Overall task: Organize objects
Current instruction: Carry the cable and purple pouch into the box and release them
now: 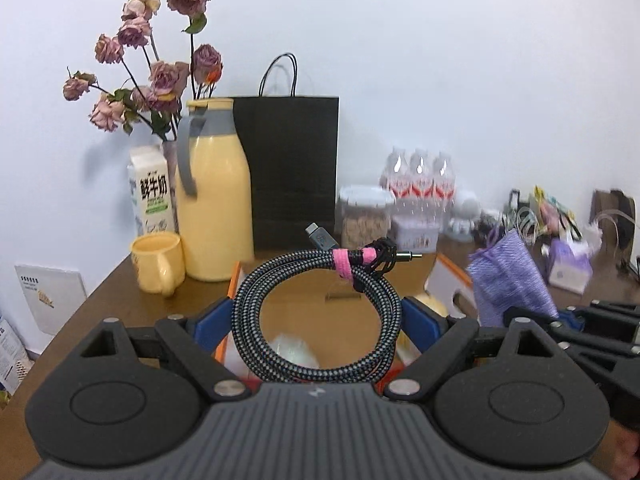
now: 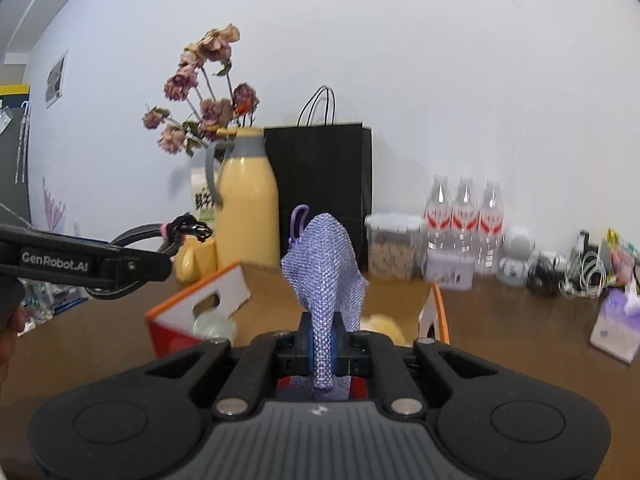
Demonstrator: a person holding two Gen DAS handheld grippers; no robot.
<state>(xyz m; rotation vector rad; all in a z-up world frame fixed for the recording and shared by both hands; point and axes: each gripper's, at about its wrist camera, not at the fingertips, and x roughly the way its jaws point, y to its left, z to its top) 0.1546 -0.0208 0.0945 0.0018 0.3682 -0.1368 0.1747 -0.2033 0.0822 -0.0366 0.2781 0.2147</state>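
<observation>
While both tools hang above the brown table (image 1: 120, 292), each carries one item over an open cardboard box (image 2: 192, 312) with orange-edged flaps. The left tool (image 1: 316, 320) stands with its blue pads wide apart, and a coiled braided cable (image 1: 316, 312) is clamped between them, the pads pressing on the coil's outer sides. The coil is bound with a pink strap (image 1: 344, 264) at its top, and a grey plug and a metal jack stick out there. The right tool (image 2: 322, 350) has its pads pinched narrow on a lilac mesh pouch (image 2: 324, 264), which stands up out of the grip and flops to one side; a small lilac loop shows at its upper left. In the left wrist view the same pouch appears to the right of the cable, slightly blurred.

At the back of the table, against the white wall: a yellow jug (image 1: 216, 200) with a grey handle, a yellow mug (image 1: 158, 264) just beside it, a milk carton (image 1: 152, 196), dried roses (image 1: 160, 76), a black paper bag (image 1: 292, 168), a clear lidded container (image 1: 364, 216) and three water bottles (image 2: 464, 216). Further right lies a clutter of small items, too blurred to name.
</observation>
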